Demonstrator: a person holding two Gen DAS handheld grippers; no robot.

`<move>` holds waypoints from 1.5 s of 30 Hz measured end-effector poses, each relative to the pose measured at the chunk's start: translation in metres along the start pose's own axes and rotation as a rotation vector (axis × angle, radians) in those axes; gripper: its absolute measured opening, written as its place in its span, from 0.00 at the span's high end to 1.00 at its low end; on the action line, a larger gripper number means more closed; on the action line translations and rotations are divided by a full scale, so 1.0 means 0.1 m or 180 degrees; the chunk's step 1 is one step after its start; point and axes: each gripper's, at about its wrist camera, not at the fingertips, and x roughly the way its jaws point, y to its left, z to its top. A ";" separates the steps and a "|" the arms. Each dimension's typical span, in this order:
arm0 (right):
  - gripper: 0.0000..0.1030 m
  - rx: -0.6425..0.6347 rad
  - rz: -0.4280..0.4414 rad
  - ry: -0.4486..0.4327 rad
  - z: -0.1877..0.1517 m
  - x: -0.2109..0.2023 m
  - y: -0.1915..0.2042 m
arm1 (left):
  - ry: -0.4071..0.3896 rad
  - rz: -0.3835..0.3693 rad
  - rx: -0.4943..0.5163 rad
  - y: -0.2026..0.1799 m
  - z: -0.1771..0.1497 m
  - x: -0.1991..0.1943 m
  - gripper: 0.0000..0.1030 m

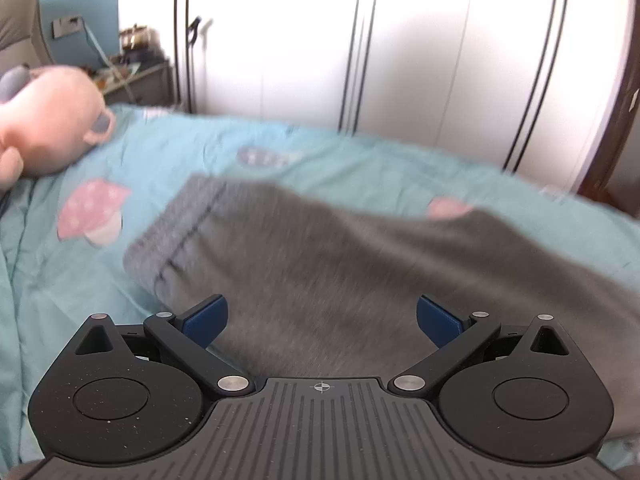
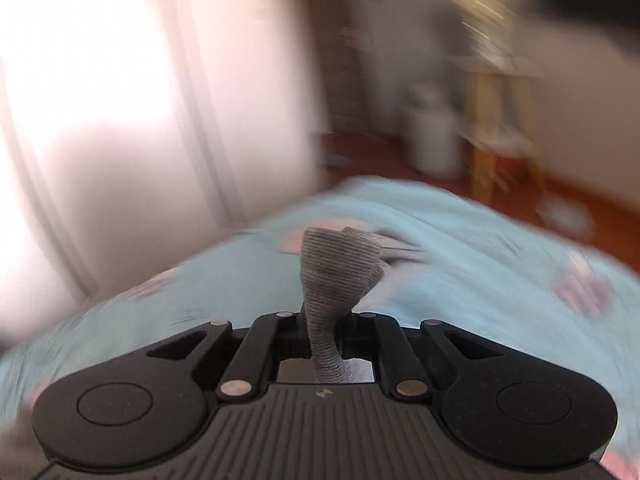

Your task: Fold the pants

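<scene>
Right gripper [image 2: 325,332] pinches a ribbed cuff of the grey pants [image 1: 320,248], left gripper [image 1: 322,318] spread empty over them on the teal bedspread [image 1: 360,160]; fold looks barely started, most steps left.

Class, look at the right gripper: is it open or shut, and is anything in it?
Shut. The right gripper has its jaws drawn together, pinching a ribbed grey piece of the pants.
</scene>
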 end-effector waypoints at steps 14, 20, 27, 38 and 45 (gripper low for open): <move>0.90 -0.2455 0.1165 0.1345 -1.75 -0.01 2.51 | -0.0016 -0.0220 -0.0461 0.49 -0.15 -0.03 0.00; 0.90 -0.2274 0.1291 0.1471 -1.65 -0.11 2.31 | 0.0156 -0.0306 -0.0420 0.45 -0.19 0.10 0.00; 0.90 -0.2134 0.1558 0.1504 -1.62 -0.35 2.23 | 0.0206 -0.0347 -0.0457 0.43 -0.19 0.11 0.00; 0.33 -0.0777 0.2151 0.1804 -1.32 -0.24 1.73 | 0.0314 -0.0291 -0.0319 0.35 -0.21 0.17 0.00; 0.30 0.1339 0.1651 0.1889 -1.41 0.17 0.42 | 0.0372 -0.0288 0.0153 0.11 -0.27 0.21 0.00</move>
